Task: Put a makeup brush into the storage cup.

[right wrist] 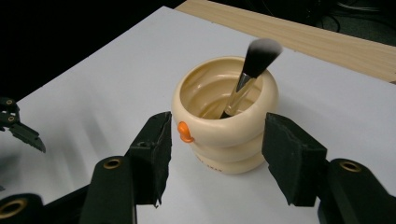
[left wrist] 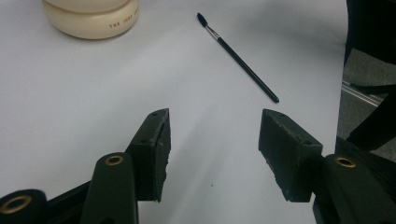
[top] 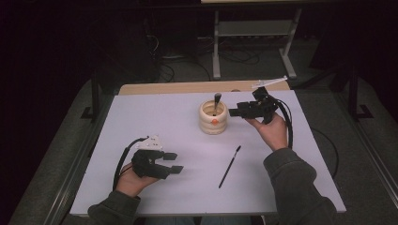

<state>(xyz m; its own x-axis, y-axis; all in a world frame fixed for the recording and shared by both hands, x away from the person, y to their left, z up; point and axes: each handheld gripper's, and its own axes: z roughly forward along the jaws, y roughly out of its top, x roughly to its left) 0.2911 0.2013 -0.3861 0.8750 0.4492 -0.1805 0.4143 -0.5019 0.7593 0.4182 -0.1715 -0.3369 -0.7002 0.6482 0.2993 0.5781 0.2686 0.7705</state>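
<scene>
Cream pot [right wrist: 224, 126] with a brush [right wrist: 247, 74] inside stands just ahead of the right gripper's [right wrist: 215, 154] spread, empty jaws.

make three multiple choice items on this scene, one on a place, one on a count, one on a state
1. Where does the thin black brush lie?
A. flat on the white table top, apart from the pot
B. inside the pot
C. between the left gripper's pads

2. How many brushes are in the scene?
A. one
B. two
C. four

3. How does the right gripper stand?
A. shut on the pot
B. open, with nothing clamped
C. shut on a brush

Answers:
1 A: it lies on the bare table top between the two hands.
2 B: one lies on the table; a fluffy-headed makeup brush stands in the cream ribbed ceramic pot.
3 B: its pads stand apart before the pot, none pressing on it.
</scene>
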